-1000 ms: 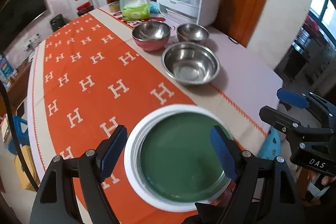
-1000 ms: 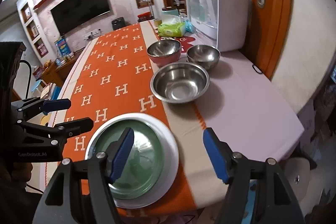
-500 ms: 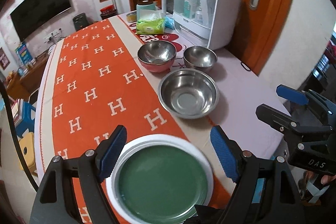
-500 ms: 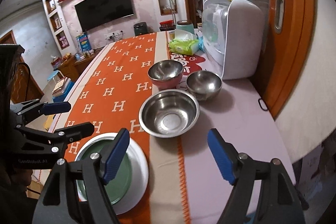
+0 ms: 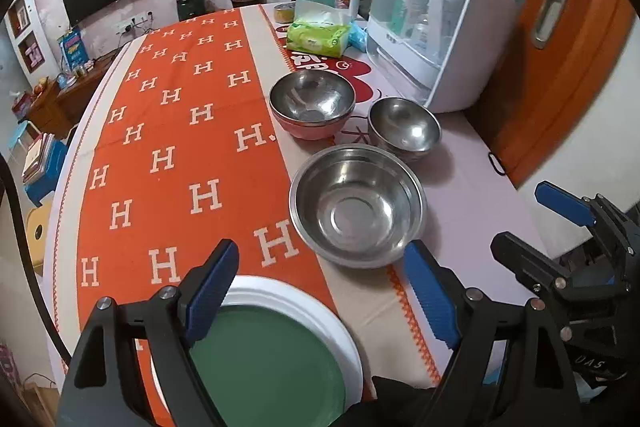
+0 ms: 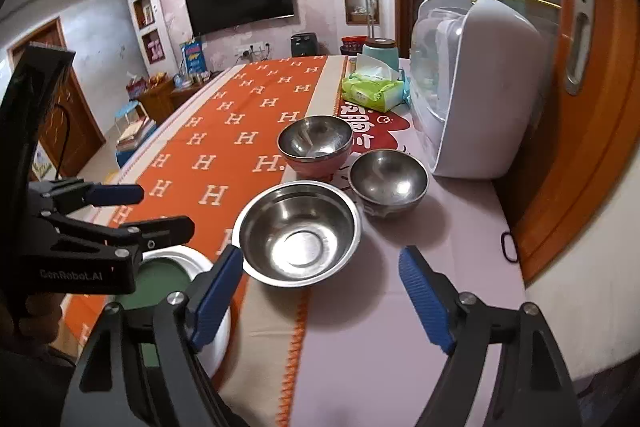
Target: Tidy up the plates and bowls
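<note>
Steel everywhere: big bowl (image 6: 298,233) sits at twelve o'clock of the right gripper (image 6: 320,291), whose jaws are opening on nothing. Left gripper (image 5: 320,291) hangs wide and empty over the green plate (image 5: 264,367). Best bet: pinch one rim, lift level, nest carefully.

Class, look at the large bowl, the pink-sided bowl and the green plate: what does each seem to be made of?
Large bowl: likely stainless steel, polished; it mirrors the light.
Pink-sided bowl: steel-looking lining; matte pink shell, possibly plastic.
Green plate: smooth, dull green, lying in a white plate; ceramic or melamine, unclear.
</note>
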Demonstrator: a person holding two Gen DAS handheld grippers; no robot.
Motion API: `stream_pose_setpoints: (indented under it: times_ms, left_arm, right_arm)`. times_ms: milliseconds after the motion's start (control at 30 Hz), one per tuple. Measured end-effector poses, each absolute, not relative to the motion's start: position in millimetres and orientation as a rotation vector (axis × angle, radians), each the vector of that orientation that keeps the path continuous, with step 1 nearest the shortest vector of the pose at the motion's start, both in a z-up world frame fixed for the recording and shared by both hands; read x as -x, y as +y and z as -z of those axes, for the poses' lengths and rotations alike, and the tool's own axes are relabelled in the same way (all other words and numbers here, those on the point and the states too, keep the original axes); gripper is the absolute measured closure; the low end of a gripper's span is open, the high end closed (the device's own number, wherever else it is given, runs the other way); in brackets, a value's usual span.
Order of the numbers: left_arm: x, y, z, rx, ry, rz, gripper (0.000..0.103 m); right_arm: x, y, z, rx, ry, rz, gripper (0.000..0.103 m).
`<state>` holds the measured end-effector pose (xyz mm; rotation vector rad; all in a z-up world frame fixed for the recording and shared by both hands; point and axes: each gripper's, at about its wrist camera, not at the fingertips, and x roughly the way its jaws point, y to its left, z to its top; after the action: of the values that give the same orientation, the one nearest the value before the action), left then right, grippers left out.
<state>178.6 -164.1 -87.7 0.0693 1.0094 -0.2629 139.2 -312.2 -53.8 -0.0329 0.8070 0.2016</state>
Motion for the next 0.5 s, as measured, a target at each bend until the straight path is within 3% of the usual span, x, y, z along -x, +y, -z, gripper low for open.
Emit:
stream_pose_setpoints:
  times_ms: [500]
  left_arm:
    - [-239, -170, 153, 0.025, 1.155, 0.158, 0.018]
  right_arm:
    - [-203, -322, 112, 0.064, 0.853, -0.246, 0.021]
